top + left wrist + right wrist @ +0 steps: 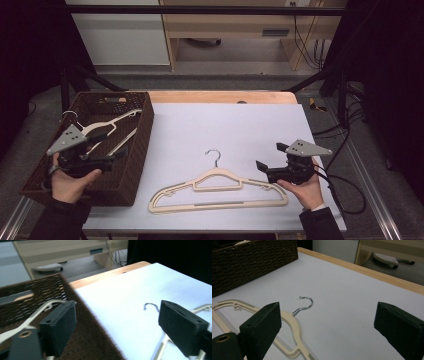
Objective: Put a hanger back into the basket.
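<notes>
- A cream plastic hanger (218,192) is lying flat on the white sheet (240,125) covering the table, near the front edge and between the two hands, its metal hook (215,156) pointing away from the person.
- Another cream hanger (107,129) is lying inside the dark woven basket (142,145), which is sitting on the left part of the table, just beside the sheet's left edge.
- The left gripper (112,156) is hovering over the basket's front half, held in the person's left hand (70,180); its jaws are standing wide apart with nothing between them, and none of its pads are pressing on either hanger.
- In the left gripper view, the basket hanger (37,312) is showing behind the left jaw, and the hook of the table hanger (150,306) is lying on the sheet between the jaws, farther off.
- The right gripper (265,159) is resting in the right hand (302,187) just beside the table hanger's right end, pointing left across the sheet, its jaws spread wide and gripping nothing.
- In the right gripper view, the table hanger (292,322) is lying below and ahead of the left jaw, apart from it.
- The table's wooden edge (220,96) is showing beyond the sheet.
</notes>
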Tool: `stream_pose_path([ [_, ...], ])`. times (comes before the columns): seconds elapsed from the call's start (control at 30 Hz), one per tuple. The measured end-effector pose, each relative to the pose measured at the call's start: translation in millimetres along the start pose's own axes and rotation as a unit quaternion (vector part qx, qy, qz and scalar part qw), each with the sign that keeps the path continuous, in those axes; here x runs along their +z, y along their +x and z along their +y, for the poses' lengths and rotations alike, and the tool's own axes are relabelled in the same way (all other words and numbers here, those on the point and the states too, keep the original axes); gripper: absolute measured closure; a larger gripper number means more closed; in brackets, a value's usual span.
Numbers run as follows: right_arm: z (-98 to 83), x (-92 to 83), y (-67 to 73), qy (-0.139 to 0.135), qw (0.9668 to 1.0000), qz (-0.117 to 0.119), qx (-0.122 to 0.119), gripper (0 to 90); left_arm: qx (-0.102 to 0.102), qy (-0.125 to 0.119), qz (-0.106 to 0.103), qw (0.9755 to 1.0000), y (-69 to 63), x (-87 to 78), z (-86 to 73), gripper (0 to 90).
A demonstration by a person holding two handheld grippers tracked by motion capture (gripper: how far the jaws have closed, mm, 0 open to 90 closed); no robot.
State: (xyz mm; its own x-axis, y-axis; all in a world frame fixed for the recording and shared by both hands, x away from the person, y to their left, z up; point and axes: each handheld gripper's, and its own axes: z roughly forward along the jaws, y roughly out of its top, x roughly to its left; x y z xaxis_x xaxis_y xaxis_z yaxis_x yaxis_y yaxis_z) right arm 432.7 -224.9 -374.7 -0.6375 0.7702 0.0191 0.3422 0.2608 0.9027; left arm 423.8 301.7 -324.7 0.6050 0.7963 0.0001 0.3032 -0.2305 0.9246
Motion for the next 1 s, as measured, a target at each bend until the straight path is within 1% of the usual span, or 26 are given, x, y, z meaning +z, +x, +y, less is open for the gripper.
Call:
stream_pose_path([
  [0.07,1.3,-0.3,-0.3,-0.001,1.0000,0.000,-0.002,7.6,0.001,-0.007,-0.014,0.9999,-11.4,5.0,-0.2,11.7],
  [0.1,2.1,0.0,0.0,-0.003,1.0000,0.001,-0.002,7.6,0.001,-0.009,-0.017,0.9998,-15.6,7.2,-0.6,11.6],
  [0.13,2.6,0.1,0.4,-0.003,1.0000,0.002,-0.001,7.7,-0.001,-0.011,-0.023,0.9997,-22.6,11.5,-1.7,11.3],
  [0.2,4.1,1.6,2.1,-0.005,1.0000,0.005,-0.002,7.7,0.007,-0.008,-0.036,0.9993,-33.1,19.6,-3.9,10.7],
  [0.3,4.8,4.3,5.3,-0.006,0.9999,0.013,-0.002,8.0,0.014,0.002,-0.045,0.9989,-46.1,31.9,-8.4,10.3],
  [0.4,3.7,6.2,7.2,-0.005,0.9999,0.014,-0.003,7.8,0.020,0.009,-0.048,0.9986,-55.3,40.5,-12.4,9.6],
  [0.47,3.0,6.7,8.1,-0.004,0.9999,0.014,-0.004,7.6,0.017,0.010,-0.051,0.9985,-60.0,44.2,-14.7,9.3],
  [0.5,2.8,6.8,8.5,-0.006,0.9999,0.014,-0.005,7.7,0.016,0.011,-0.055,0.9983,-62.0,45.8,-15.9,9.4],
  [0.57,2.5,6.6,9.3,-0.006,0.9998,0.017,-0.004,7.7,0.018,0.014,-0.056,0.9982,-65.1,48.3,-18.3,9.4],
  [0.63,1.9,6.5,10.2,-0.005,0.9998,0.017,-0.006,7.7,0.015,0.017,-0.061,0.9979,-68.6,51.6,-22.5,9.4],
  [0.73,1.5,7.6,11.4,-0.002,0.9997,0.021,-0.009,8.0,0.015,0.029,-0.070,0.9970,-72.1,56.6,-28.0,9.6],
  [0.8,1.5,8.8,11.8,0.001,0.9997,0.023,-0.008,8.5,0.018,0.034,-0.068,0.9970,-73.8,59.5,-30.4,9.7],
  [0.83,1.4,9.6,11.5,0.005,0.9996,0.024,-0.010,8.6,0.015,0.036,-0.072,0.9967,-74.4,61.1,-31.6,9.7],
  [1.0,3.7,16.8,14.9,0.029,0.9990,0.029,-0.018,9.7,0.022,0.051,-0.082,0.9951,-80.8,68.9,-37.3,10.1],
])
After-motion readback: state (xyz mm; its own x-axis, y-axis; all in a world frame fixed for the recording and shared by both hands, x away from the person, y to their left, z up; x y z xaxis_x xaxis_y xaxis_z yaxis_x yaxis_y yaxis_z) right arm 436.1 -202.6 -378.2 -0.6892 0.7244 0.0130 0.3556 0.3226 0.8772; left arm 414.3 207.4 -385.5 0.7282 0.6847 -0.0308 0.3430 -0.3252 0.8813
